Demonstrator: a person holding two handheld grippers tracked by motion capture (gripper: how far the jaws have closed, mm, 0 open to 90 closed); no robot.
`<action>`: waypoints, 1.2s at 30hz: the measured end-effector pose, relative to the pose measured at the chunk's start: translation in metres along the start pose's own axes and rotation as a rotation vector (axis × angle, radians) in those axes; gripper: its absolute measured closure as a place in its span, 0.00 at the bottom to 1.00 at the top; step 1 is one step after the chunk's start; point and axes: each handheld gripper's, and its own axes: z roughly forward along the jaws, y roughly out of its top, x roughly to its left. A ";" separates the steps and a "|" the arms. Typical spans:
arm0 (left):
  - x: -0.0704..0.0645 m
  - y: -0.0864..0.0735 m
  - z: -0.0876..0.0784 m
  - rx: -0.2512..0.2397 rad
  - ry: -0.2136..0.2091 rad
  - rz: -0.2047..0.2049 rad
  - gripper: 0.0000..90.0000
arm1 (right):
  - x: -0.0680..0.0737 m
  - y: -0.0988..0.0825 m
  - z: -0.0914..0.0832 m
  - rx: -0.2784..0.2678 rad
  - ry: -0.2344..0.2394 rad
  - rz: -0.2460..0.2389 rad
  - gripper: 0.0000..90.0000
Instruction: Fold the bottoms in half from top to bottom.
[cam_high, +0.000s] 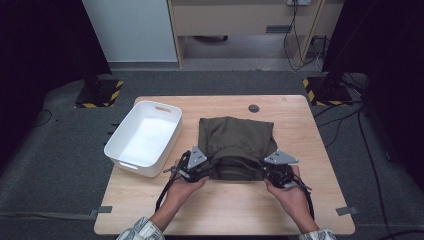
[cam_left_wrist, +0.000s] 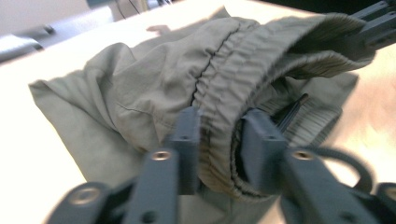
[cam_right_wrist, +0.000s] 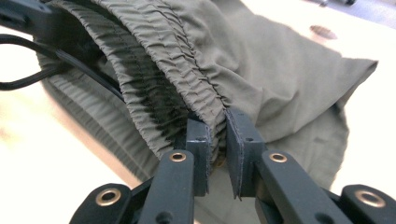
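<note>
An olive-green garment (cam_high: 235, 140) with an elastic waistband lies on the wooden table (cam_high: 230, 205), waistband toward me. My left gripper (cam_high: 202, 167) holds the waistband's left end, and my right gripper (cam_high: 267, 167) holds its right end. In the left gripper view the gathered band (cam_left_wrist: 219, 79) fills the gap between the jaws of my left gripper (cam_left_wrist: 219, 116) and touches both pads. In the right gripper view my right gripper (cam_right_wrist: 217, 119) pinches a thin fold of the band (cam_right_wrist: 187, 56). The band hangs stretched between the two grippers, lifted a little off the table.
A white plastic bin (cam_high: 131, 165) stands on the table's left side, close to my left hand. A dark round grommet (cam_high: 254, 108) sits near the far edge. Bare wood lies in front of the garment and to its right.
</note>
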 end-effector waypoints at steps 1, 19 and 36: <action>0.000 -0.002 -0.003 0.001 -0.009 -0.006 0.66 | 0.003 -0.006 0.000 0.015 0.009 -0.012 0.89; 0.002 0.006 0.020 -0.024 0.028 0.004 0.62 | 0.006 -0.029 -0.011 0.029 0.048 0.028 0.51; -0.008 -0.012 0.037 0.053 0.019 0.059 0.64 | -0.022 -0.012 -0.012 -0.104 -0.019 0.094 0.25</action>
